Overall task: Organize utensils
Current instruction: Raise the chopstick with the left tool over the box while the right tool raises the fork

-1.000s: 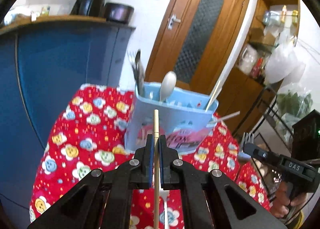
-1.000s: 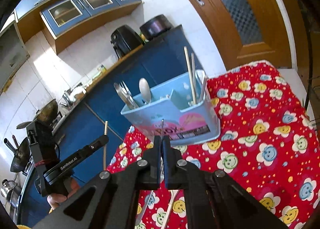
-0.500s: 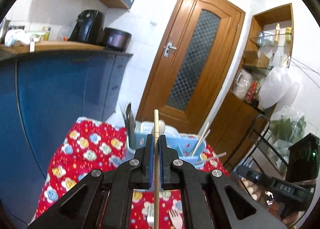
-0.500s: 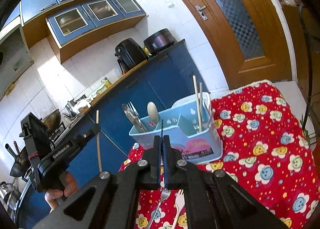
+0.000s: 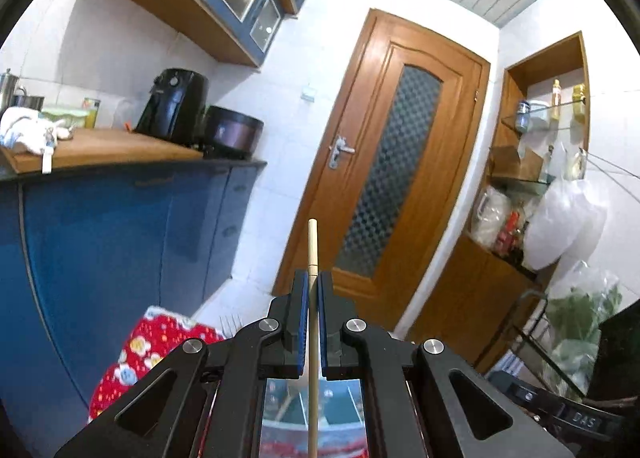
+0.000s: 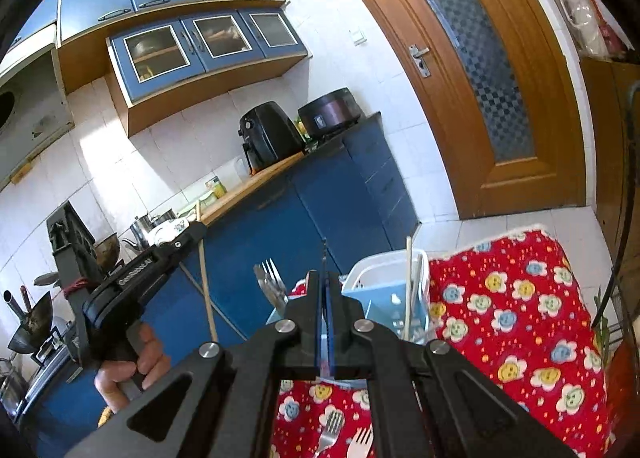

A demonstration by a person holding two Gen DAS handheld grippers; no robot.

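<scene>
My left gripper [image 5: 313,278] is shut on a wooden chopstick [image 5: 313,242] that runs upright between its pads and sticks out past the tips. In the right wrist view this left gripper [image 6: 197,233] is held high at the left by a hand [image 6: 128,362], the chopstick [image 6: 207,290] hanging below it. My right gripper [image 6: 324,274] is shut on a thin dark metal utensil [image 6: 324,252] seen edge-on; I cannot tell its kind. Just beyond it stands the light blue utensil caddy [image 6: 384,298], holding chopsticks [image 6: 408,278] and forks [image 6: 272,282].
The caddy stands on a table with a red flowered cloth [image 6: 520,318]. A metal fork [image 6: 332,426] and a pale fork [image 6: 362,438] lie on the cloth near me. Blue cabinets [image 6: 340,202] run behind the table, a wooden door [image 5: 392,178] beyond it, and shelves [image 5: 532,178] at the right.
Both grippers have risen with their loads. The caddy has dropped low in both views, and in the left wrist view it is now nearly hidden under the fingers.
</scene>
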